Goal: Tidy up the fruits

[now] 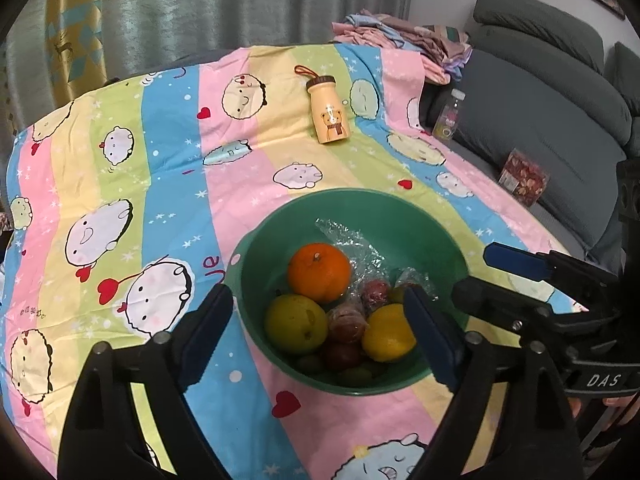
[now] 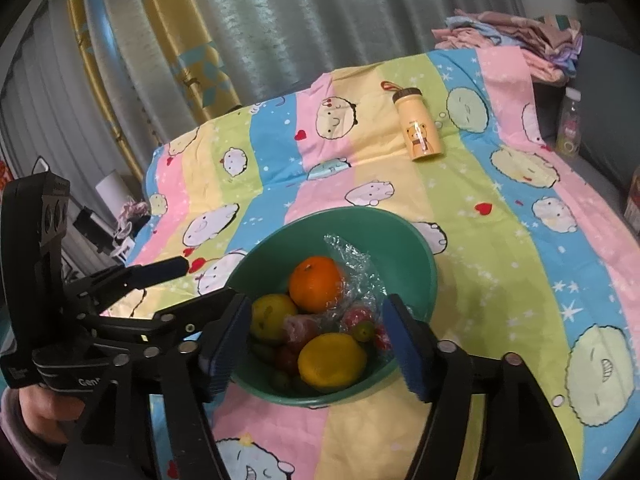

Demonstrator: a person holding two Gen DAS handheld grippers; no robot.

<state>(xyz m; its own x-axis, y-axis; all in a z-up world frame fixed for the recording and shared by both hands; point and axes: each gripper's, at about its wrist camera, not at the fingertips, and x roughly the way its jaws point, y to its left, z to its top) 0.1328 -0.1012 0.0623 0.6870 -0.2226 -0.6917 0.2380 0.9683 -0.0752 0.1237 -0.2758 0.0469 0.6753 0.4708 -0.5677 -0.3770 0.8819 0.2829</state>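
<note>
From my left gripper (image 1: 320, 336) I look down between two spread jaws with nothing pinched in them; the green bowl (image 1: 280, 236) sits on the cloth just ahead of the fingertips, its near part framed between them. My right gripper (image 2: 316, 344) is likewise parted and empty, its blue pads standing to either side of the bowl's near rim without pressing on it that I can see. Inside the bowl, an orange (image 1: 319, 271) rides on top toward the far side, a yellow-green fruit (image 1: 296, 323) lies nearest the left claw's left finger, and a lemon (image 1: 389, 332) lies close against that claw's right finger. Small red fruits (image 1: 346, 326) in crinkled clear plastic wrap (image 1: 348, 240) fill the middle, with little green ones at the near bottom; I cannot tell what kind they are. Beyond both claws, well past the bowl, a cream bottle with a bear picture (image 1: 328, 114) lies on the striped cartoon cloth (image 1: 120, 160). Off to the right of the left claw I see the other gripper and, behind it, a grey sofa (image 1: 540, 120).
</note>
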